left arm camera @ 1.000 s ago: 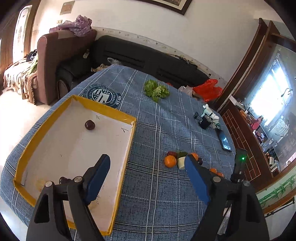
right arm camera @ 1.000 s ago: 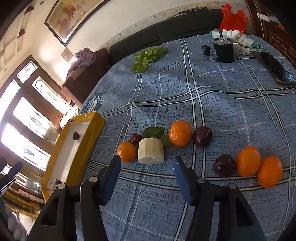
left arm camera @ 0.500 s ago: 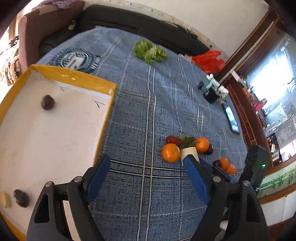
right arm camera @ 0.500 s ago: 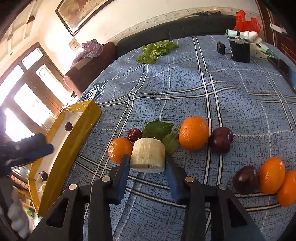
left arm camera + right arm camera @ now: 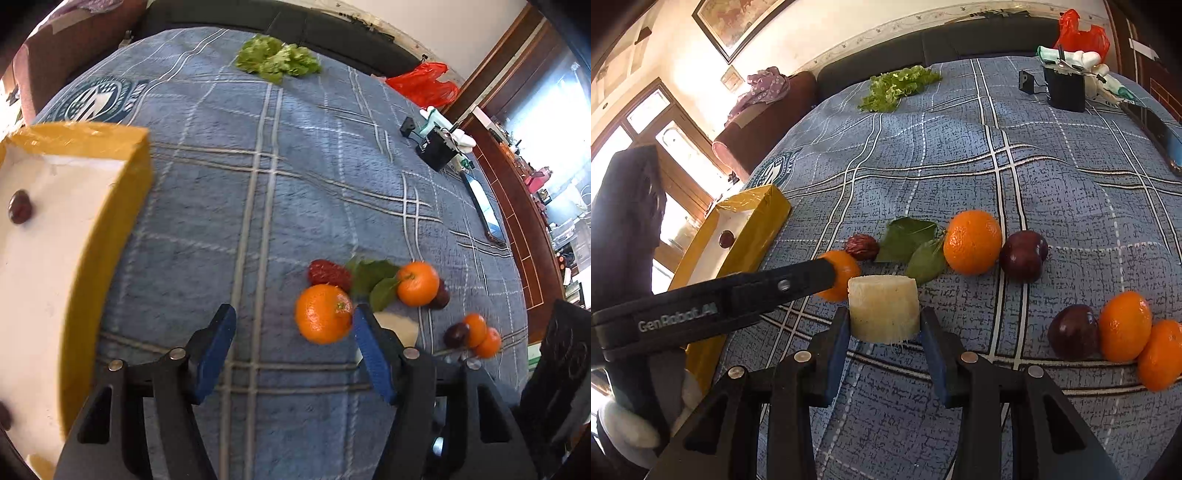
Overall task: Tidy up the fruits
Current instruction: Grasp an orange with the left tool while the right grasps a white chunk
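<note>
My right gripper (image 5: 884, 332) clamps the pale cane chunk (image 5: 883, 308) at lower centre; my left gripper (image 5: 295, 343), jaws closing but apart, flanks an orange (image 5: 323, 314).

The right gripper (image 5: 884, 334) is angling downward, its blue pads pressing both flanks of a pale cylindrical chunk (image 5: 883, 308). The left gripper (image 5: 293, 347) is also tilting down, its jaws having just been narrowing; an orange (image 5: 323, 314) sits near its right pad, apparently untouched. A white-gloved hand (image 5: 635, 424) is gripping the left tool's handle.
</note>
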A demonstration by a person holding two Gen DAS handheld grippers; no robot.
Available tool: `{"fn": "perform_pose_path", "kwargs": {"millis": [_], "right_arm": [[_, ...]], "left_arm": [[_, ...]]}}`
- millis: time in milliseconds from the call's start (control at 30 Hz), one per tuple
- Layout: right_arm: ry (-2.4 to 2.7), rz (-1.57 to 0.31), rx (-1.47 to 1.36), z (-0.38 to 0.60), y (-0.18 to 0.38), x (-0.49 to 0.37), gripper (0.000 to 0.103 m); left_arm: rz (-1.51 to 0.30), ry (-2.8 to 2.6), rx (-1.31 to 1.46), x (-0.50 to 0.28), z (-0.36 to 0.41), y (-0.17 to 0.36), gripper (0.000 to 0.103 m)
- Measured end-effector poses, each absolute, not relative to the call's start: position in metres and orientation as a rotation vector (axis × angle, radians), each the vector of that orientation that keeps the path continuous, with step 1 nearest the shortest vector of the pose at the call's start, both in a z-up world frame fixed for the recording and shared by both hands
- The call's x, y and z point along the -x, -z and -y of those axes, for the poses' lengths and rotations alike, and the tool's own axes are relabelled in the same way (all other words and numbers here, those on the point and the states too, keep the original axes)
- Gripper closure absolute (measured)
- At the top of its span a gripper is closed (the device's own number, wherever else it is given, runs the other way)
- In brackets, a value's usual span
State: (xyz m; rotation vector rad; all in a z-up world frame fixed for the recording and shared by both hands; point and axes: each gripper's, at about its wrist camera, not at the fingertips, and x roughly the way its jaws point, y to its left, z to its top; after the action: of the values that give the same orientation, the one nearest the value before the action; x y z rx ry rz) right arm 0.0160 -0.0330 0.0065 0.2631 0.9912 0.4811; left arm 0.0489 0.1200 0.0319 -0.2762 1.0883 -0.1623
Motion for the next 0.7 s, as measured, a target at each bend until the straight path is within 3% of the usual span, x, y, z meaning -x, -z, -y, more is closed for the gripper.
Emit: {"fn": "perform_pose_path", "kwargs": {"millis": [533,600,700], "right_arm": [[-0.469,-0.997,-0.379,0.043,-0.005,-0.013,0.056],[-0.454,-1.002,-0.360,0.042,-0.007,-0.012,0.067],[-0.435,-0.997,-0.325,0.041,-0.014,-0.007,0.071]], "left_arm": [[-1.060,0.103,0.332,-0.050,-0.130,-0.032,0.038],[-1.061,0.111,0.366,-0.048,-0.136,-0.031,0.038],[-1.061,0.121,0.349,-0.047,-0.133,-0.032,0.038]]}}
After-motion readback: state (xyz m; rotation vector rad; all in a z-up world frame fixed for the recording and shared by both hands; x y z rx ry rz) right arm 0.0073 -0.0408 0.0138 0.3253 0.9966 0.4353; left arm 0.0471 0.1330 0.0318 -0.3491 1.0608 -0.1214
